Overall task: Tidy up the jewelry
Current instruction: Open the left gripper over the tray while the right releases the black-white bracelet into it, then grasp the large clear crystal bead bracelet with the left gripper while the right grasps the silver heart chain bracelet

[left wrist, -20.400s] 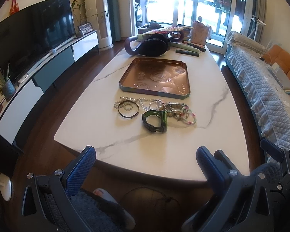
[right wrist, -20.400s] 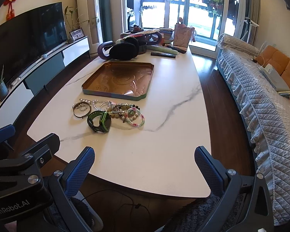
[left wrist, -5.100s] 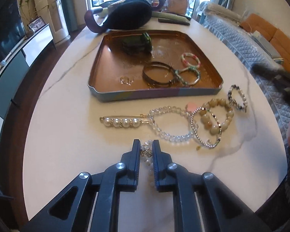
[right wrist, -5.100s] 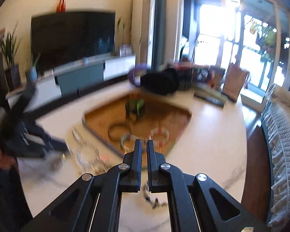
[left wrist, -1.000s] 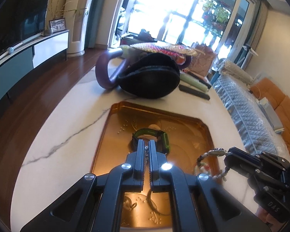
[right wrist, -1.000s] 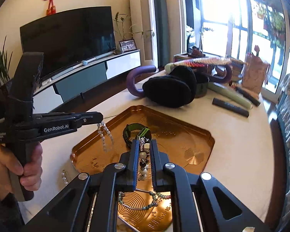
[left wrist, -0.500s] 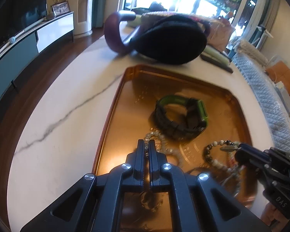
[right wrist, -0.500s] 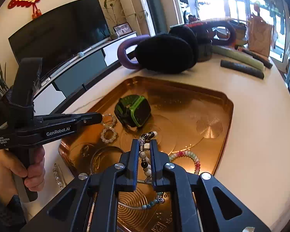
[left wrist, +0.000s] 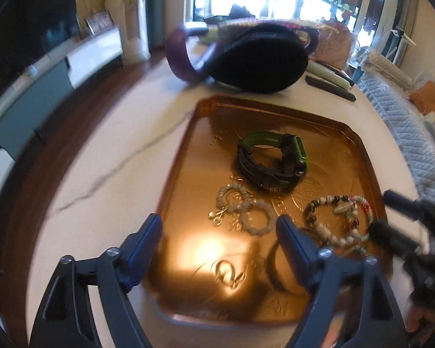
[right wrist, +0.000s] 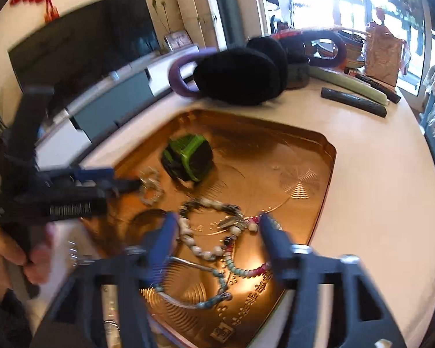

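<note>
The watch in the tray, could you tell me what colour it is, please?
Black with bright green trim, clearest in the left wrist view: watch.

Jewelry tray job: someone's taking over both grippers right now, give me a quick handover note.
Left gripper: open, empty, over the copper tray.
Right gripper: open, empty, over the same tray.
In the tray: green watch, clear bead bracelet, dark-and-white bead bracelet, pink-green bracelet, plus blurred pieces at its near end.
Left: check the table in front of the tray for remaining jewelry; that area is hidden now.
</note>
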`<state>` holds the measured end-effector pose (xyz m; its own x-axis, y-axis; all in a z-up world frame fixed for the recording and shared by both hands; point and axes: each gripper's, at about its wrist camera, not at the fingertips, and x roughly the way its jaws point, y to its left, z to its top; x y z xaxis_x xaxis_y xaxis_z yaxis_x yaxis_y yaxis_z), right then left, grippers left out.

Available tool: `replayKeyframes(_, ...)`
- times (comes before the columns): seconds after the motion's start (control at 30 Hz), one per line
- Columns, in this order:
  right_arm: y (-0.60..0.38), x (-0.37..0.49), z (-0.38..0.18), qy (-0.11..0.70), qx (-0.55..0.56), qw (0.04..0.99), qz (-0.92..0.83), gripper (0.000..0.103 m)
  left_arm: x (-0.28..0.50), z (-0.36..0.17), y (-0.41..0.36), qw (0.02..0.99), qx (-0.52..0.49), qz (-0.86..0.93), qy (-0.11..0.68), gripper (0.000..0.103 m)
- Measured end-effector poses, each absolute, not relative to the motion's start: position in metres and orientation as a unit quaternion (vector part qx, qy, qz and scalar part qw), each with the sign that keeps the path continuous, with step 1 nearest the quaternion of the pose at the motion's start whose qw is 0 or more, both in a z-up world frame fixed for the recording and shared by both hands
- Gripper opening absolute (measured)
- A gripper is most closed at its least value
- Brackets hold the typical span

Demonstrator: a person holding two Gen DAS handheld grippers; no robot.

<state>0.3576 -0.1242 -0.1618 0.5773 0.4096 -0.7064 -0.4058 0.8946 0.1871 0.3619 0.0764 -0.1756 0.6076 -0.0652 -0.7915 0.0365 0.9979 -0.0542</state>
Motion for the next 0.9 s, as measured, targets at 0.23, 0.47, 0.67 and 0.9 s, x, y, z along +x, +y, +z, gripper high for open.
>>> replayKeyframes(0.23,-0.141,0.325,-0.14,0.393,0.025,0.894,0.216,0.066,0.31,-0.154,0.071,0.91,0.005,-0.051,0.41,0.082)
replayKeyframes(0.47,-0.146,0.273,-0.114,0.394,0.025,0.886,0.245,0.056,0.262,-0.152,0.075,0.905,0.029,-0.081,0.417,0.082)
replayKeyframes(0.67,-0.126,0.238,-0.151,0.436,0.0,0.85,0.297,0.032,0.234,-0.167,0.074,0.89,0.033,-0.106,0.442,0.074)
replayKeyframes(0.9,-0.111,0.248,-0.179,0.457,-0.022,0.835,0.305,0.014,0.234,-0.179,0.074,0.872,0.016,-0.133,0.471,0.062)
